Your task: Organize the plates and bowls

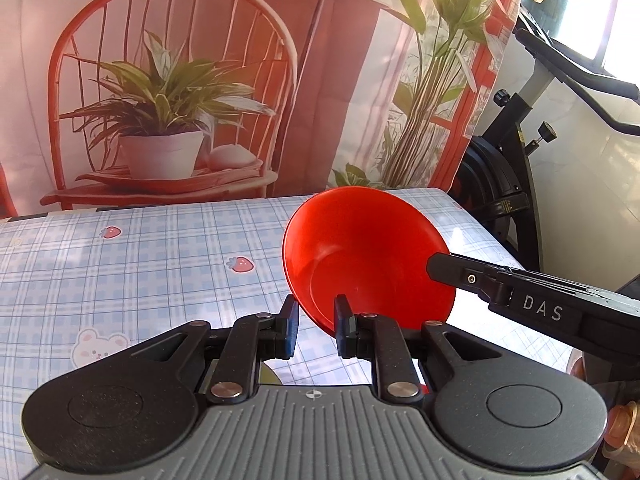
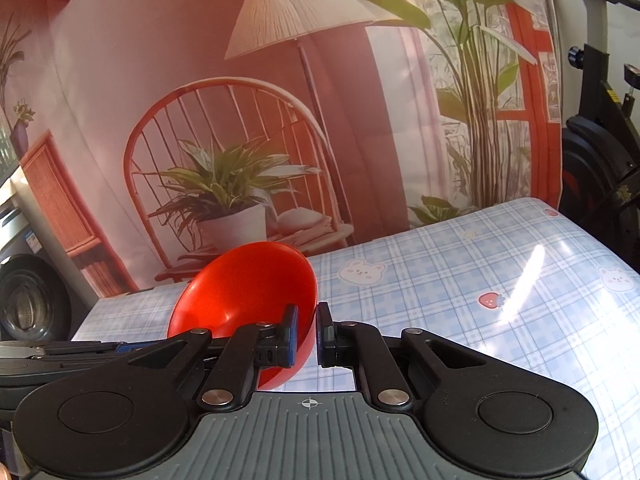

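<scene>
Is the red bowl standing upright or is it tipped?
Tipped. The red bowl is off the table, its opening facing the left camera; the right gripper pinches its rim. Its inside looks empty.

One red bowl (image 1: 360,248) was in view, and no second bowl or any plate showed in either camera; two grippers were there, the left gripper (image 1: 316,330) and the right gripper (image 2: 307,336), each with two fingers. One table (image 1: 160,280) stood under a checked cloth, on which the left wrist view showed two strawberry prints and one bear print, while the right wrist view showed two bears and two strawberries. Behind it hung one printed backdrop (image 1: 320,100) bearing one chair, one lamp and one white-potted plant, and beside that stood one exercise bike (image 1: 516,152)
</scene>
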A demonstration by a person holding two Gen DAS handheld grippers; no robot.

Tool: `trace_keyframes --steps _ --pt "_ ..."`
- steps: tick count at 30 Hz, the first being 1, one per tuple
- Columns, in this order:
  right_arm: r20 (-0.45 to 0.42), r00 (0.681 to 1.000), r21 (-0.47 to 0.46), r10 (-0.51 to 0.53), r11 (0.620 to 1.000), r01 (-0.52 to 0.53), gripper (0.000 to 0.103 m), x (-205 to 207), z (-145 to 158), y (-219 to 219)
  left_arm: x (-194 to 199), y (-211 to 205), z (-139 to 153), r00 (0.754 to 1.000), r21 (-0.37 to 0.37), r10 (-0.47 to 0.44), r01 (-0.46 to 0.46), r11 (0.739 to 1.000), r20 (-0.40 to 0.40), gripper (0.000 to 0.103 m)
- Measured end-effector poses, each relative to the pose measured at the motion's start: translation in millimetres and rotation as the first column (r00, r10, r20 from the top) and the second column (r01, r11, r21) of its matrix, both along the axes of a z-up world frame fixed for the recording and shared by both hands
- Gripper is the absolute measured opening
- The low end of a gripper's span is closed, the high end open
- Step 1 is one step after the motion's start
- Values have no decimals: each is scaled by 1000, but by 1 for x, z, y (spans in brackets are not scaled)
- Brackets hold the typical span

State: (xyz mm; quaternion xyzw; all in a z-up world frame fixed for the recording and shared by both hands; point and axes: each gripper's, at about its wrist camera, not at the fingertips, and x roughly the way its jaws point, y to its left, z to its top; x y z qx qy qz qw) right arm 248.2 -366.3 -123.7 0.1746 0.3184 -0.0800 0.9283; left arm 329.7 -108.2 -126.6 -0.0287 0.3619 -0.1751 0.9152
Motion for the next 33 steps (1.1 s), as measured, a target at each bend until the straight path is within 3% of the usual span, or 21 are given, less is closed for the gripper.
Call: trace_keyframes --steps 15,27,33 --pt "36 999 19 -22 1000 21 8 -67 10 37 -65 10 4 1000 -8 2 -1 1000 21 20" --pt "17 999 30 -33 999 32 8 -105 -2 54 -97 23 -19 999 -85 36 -39 996 -37 20" --pt "0 999 51 -50 997 50 8 -110 -14 47 -99 18 -27 998 -84 23 -27 996 -53 20"
